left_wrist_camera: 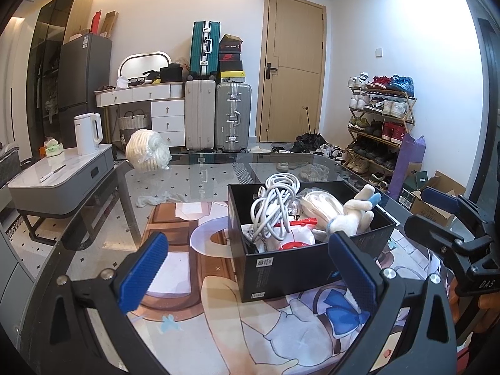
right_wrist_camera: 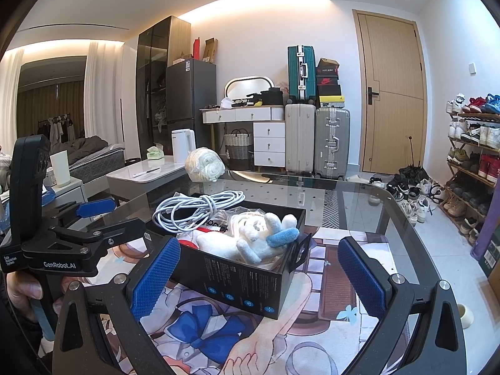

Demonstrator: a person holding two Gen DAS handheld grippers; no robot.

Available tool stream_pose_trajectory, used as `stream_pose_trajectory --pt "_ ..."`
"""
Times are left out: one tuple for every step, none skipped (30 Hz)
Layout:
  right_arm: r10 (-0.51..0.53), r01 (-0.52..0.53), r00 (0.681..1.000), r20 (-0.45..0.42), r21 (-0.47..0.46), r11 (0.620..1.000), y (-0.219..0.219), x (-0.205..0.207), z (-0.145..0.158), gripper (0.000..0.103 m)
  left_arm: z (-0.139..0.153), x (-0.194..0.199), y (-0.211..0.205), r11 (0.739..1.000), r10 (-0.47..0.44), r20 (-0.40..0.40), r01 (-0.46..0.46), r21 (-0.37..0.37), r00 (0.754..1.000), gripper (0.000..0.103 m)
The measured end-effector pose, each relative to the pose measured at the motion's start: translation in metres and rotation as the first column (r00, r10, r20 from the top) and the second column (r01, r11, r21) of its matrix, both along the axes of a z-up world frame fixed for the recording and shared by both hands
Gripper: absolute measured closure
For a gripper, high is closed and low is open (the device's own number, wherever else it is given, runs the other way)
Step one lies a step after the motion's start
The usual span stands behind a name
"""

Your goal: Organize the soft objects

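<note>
**Plush in box, both grippers empty**

Plush (right_wrist_camera: pixel 259 240) lies in the black box (right_wrist_camera: pixel 243 284) at its right end, beside a white cable (right_wrist_camera: pixel 197 209) coiled at the left end. Box sits on the glass bench (right_wrist_camera: pixel 359 206). White bundle (right_wrist_camera: pixel 204 164) at the bench's far edge, well behind the box. Left gripper (left_wrist_camera: pixel 250 268) and right gripper (right_wrist_camera: pixel 259 278): jaws wide open, holding nothing, near side of box.

Looked fluffy, that plush toy (right_wrist_camera: pixel 250 243); smooth and rubbery, the white cable (right_wrist_camera: pixel 200 207). Matt black cardboard for the box (right_wrist_camera: pixel 237 278). Glossy glass for the bench (right_wrist_camera: pixel 359 200). Knobbly blue pads (right_wrist_camera: pixel 154 281), matt black plastic behind.
</note>
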State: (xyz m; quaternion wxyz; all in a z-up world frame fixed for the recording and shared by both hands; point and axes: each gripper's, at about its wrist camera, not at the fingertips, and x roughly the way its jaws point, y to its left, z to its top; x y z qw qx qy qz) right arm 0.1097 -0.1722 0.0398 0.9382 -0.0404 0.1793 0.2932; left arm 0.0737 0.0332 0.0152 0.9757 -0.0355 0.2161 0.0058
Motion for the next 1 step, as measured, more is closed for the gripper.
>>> stream_pose_trajectory --pt "0.000 0.000 1.000 0.000 0.000 1.000 -0.0002 -0.0001 0.0000 0.001 0.0009 -0.0006 0.0001 1.000 0.000 0.000 0.000 0.001 1.000 0.000"
